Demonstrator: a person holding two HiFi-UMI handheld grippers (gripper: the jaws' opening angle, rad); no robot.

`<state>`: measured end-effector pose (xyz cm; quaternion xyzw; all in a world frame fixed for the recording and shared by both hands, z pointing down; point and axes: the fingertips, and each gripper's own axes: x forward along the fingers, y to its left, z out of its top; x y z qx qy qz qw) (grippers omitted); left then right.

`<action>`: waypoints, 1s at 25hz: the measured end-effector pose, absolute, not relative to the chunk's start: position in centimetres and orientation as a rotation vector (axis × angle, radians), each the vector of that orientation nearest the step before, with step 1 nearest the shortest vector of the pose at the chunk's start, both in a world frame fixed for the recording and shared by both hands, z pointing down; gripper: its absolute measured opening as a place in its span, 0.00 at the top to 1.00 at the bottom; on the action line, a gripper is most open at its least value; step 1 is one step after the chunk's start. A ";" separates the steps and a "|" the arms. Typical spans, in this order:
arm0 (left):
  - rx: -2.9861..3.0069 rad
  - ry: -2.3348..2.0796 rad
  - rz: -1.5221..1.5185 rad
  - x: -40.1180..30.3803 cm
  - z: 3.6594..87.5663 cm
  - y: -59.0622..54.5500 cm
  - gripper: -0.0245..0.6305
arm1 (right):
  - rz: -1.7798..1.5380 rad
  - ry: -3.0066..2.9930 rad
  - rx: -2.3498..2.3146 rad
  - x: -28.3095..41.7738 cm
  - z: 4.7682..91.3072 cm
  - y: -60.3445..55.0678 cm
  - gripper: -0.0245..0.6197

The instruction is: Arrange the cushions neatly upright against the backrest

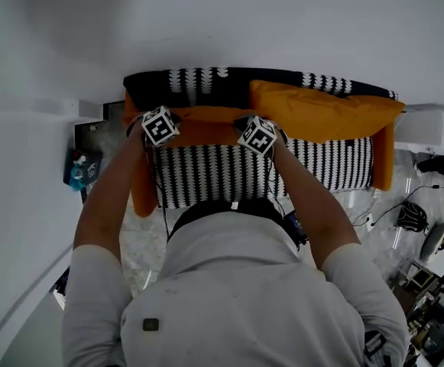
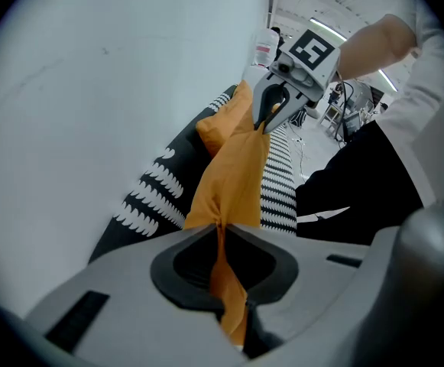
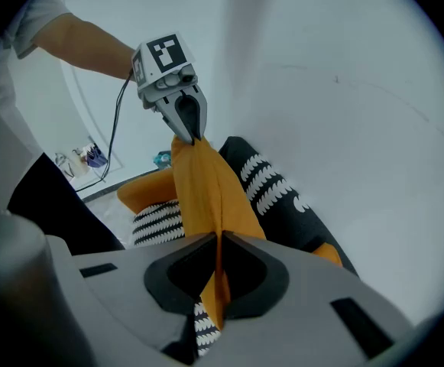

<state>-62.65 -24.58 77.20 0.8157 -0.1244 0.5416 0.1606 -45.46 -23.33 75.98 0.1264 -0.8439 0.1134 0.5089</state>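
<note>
A black-and-white patterned sofa [image 1: 206, 176] is seen against a pale wall [image 1: 283, 21], with one orange cushion [image 1: 321, 113] set along its backrest [image 1: 199, 79] towards the right. A second orange cushion [image 1: 205, 125] is held up over the seat before the backrest, its fabric clamped at either end by the left gripper [image 2: 220, 224] and the right gripper [image 3: 218, 235].

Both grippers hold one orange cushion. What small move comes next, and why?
Probably lower the held cushion back against the backrest: left gripper and right gripper are both shut on its edge, and the other cushion already leans there.
</note>
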 end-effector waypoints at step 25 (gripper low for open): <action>2.268 -0.617 1.373 -64.3 84.8 -32.7 0.78 | 0.150 -1.910 0.400 -46.0 83.9 -31.2 0.81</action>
